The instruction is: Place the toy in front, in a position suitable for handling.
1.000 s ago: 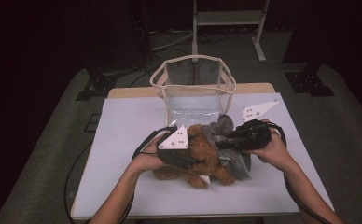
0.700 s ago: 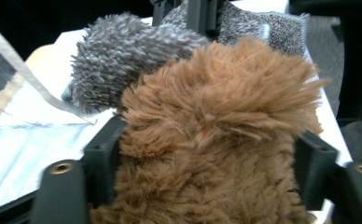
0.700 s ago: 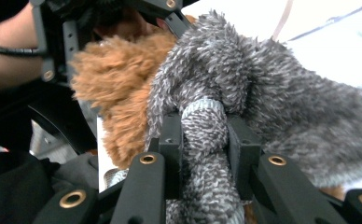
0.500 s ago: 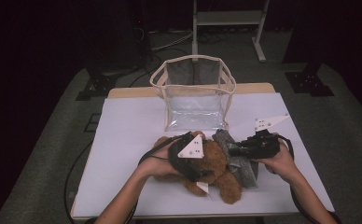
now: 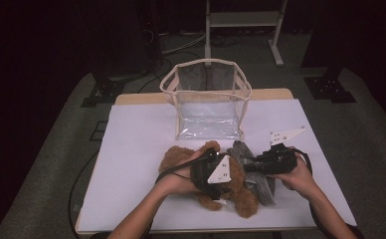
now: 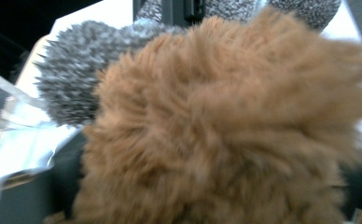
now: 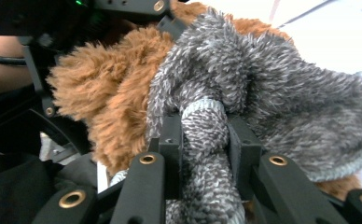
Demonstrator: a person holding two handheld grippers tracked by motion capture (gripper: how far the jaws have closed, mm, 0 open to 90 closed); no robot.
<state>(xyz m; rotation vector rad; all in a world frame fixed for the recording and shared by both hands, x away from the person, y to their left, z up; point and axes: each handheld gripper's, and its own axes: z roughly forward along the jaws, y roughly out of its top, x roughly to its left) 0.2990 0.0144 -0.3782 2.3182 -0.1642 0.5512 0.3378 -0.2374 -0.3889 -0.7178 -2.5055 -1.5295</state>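
Note:
A brown plush toy [image 5: 241, 196] lies on the white table, with a grey knitted garment [image 5: 260, 186] pulled around it. My left gripper [image 5: 225, 178] sits over the toy's middle. In the left gripper view brown fur [image 6: 226, 130] bulges between its two jaws, which have just been closing on it. My right gripper [image 5: 249, 168] comes in from the right. Its pads [image 7: 172, 140] are shut on a twisted strand of the grey garment [image 7: 205, 135], close to the fur [image 7: 109, 102].
A clear plastic bag with a cream rim [image 5: 208, 94] stands upright behind the toy at the back of the table [image 5: 131, 149]. Cables trail from both grippers, one off the table's left front edge. A metal stand's feet are on the floor behind.
Both hands have come down and nearer the table's front with the toy and the garment. The left gripper has shifted right, onto the toy's middle.

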